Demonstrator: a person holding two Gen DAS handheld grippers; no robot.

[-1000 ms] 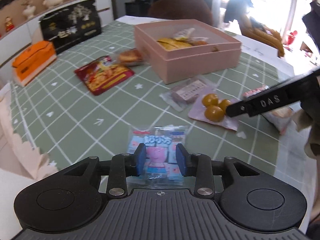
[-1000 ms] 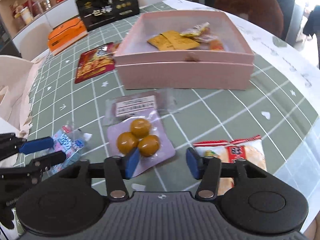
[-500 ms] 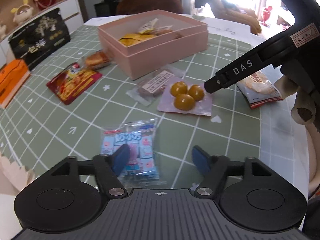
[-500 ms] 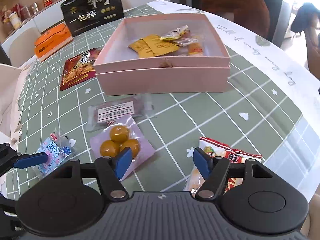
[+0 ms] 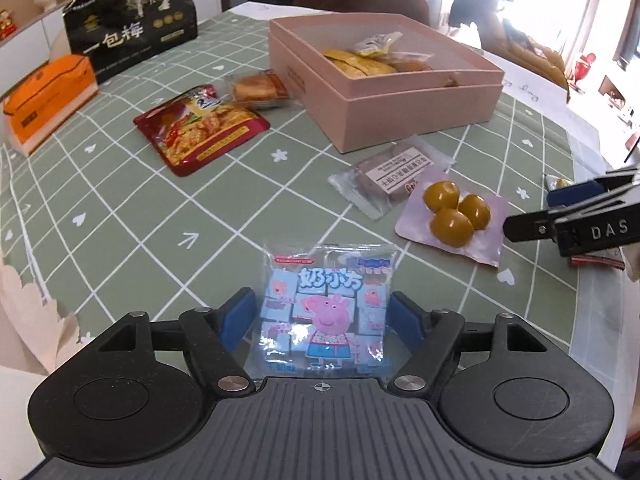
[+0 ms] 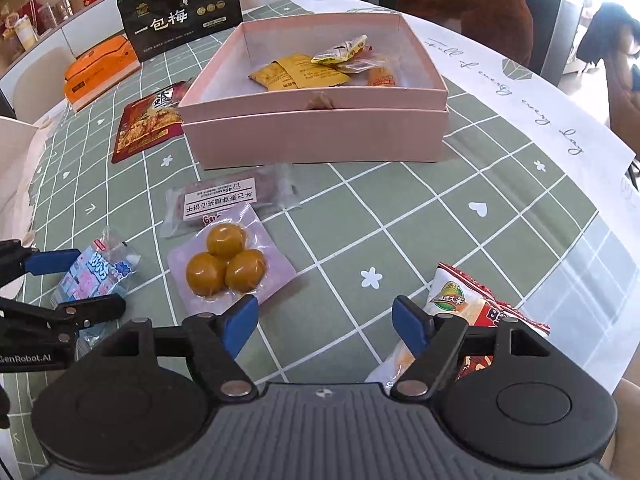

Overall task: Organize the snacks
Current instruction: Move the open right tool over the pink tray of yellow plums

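Note:
A blue cartoon-pig candy packet (image 5: 326,300) lies flat on the green checked tablecloth between the pads of my left gripper (image 5: 322,312). Its jaws stand wide and do not press the packet. My right gripper (image 6: 324,316) hovers over bare cloth, its jaws opening with nothing between them. A sealed pack of three yellow balls (image 6: 226,268) lies by its left finger and a red-and-white rice cracker pack (image 6: 468,308) under its right finger. The pink box (image 6: 312,136) farther back holds several snack packets.
A brown bar in clear wrap (image 5: 392,176) lies in front of the box, a red snack pouch (image 5: 200,128) and a small pastry (image 5: 256,88) to its left. A black bag (image 5: 132,28) and an orange box (image 5: 48,96) stand at the back left. The table edge runs close on the right.
The left jaws, narrow around the candy packet a second ago, have spread wide; the packet still lies on the cloth. The right jaws have widened too.

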